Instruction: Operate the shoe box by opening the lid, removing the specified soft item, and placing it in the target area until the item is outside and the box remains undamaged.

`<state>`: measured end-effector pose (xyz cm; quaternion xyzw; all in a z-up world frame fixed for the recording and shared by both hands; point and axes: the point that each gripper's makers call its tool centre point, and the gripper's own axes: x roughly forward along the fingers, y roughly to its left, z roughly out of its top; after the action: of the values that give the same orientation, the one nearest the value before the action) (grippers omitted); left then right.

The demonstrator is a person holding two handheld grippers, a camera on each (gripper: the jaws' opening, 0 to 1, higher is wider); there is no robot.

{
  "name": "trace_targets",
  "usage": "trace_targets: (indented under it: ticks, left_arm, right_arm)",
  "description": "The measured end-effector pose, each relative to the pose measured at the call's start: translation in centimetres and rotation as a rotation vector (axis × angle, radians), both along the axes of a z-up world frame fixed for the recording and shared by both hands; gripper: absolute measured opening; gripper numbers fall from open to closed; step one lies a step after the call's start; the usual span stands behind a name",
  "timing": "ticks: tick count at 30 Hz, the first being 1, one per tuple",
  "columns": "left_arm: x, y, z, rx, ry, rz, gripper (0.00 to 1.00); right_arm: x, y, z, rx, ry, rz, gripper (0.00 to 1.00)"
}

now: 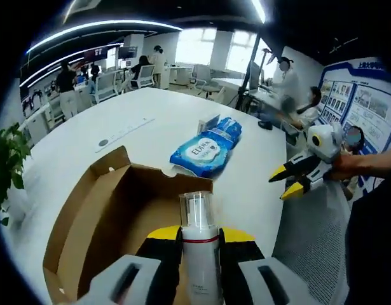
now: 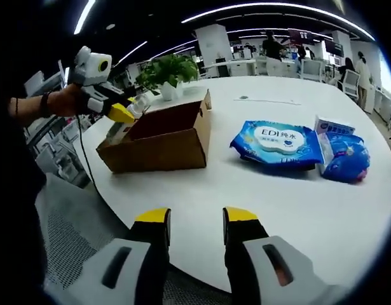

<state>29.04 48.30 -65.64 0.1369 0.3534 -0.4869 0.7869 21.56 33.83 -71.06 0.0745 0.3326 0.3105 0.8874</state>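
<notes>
An open brown cardboard shoe box [image 1: 100,216] [image 2: 163,136] stands on the white table [image 2: 297,197]. My left gripper [image 1: 200,236] is shut on a white bottle with a clear cap [image 1: 199,251], held above the box's near side; from the right gripper view that left gripper [image 2: 122,113] hovers over the box's left end with the bottle [image 2: 139,101]. My right gripper [image 2: 195,222] is open with nothing between its jaws, off the table's near edge; it appears at the right as the other gripper [image 1: 289,181]. A blue wet-wipes pack [image 1: 205,151] [image 2: 281,143] lies beyond the box.
A second blue soft pack [image 2: 348,159] and a small white-blue carton [image 2: 332,127] lie past the wipes. A potted plant [image 2: 166,73] stands behind the box. People sit at desks far back. Grey floor lies below the table edge.
</notes>
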Motion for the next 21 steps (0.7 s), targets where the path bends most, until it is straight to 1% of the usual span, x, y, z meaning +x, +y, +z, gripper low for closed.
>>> trace_targets:
  ticks: [1,3,5,8,9,10,12,15,17,20,21]
  left_arm:
    - [-0.3,-0.2,-0.2,0.011,-0.012,-0.016,0.23]
    - [-0.9,-0.8,-0.5,0.033,-0.039,-0.045,0.23]
    - [-1.6,-1.5,-0.7,0.041,-0.061,-0.074,0.23]
    - [-2.4,-2.1,-1.0,0.067,-0.099,-0.116,0.23]
    - [-2.7,-2.4,-1.2,0.086,-0.121,-0.144,0.23]
    - [-3.2,-2.7,-1.5,0.101,-0.137,-0.169,0.23]
    - [-3.9,-3.1,-1.9,0.112,-0.147,-0.19,0.23]
    - [-4.5,-3.7,-2.7,0.106,-0.147,-0.204,0.23]
    - [-5.2,-4.1,-3.2,0.108,-0.15,-0.222,0.23]
    - [-6.1,-4.7,-3.7,0.128,-0.192,-0.258,0.23]
    - [-6.2,-4.8,-3.7,0.128,-0.193,-0.26,0.23]
  right_arm:
    - [-0.1,0.2,0.1,0.032,0.014,0.0,0.3]
    - [0.0,1.0,0.8,0.135,0.041,-0.022,0.32]
    - [0.0,1.6,1.0,0.168,0.055,-0.023,0.31]
    - [0.2,2.7,1.4,0.181,0.06,-0.001,0.31]
    - [0.3,3.8,2.0,0.197,0.062,0.023,0.31]
    - [0.4,4.1,2.2,0.198,0.059,0.031,0.31]
    - [0.6,5.2,2.9,0.215,0.06,0.056,0.31]
    - [0.9,6.1,3.8,0.244,0.064,0.071,0.31]
    - [1.2,6.5,3.6,0.24,0.079,0.075,0.31]
    - [1.0,7.0,3.2,0.235,0.122,0.086,0.28]
    - [0.9,7.1,3.1,0.232,0.131,0.087,0.28]
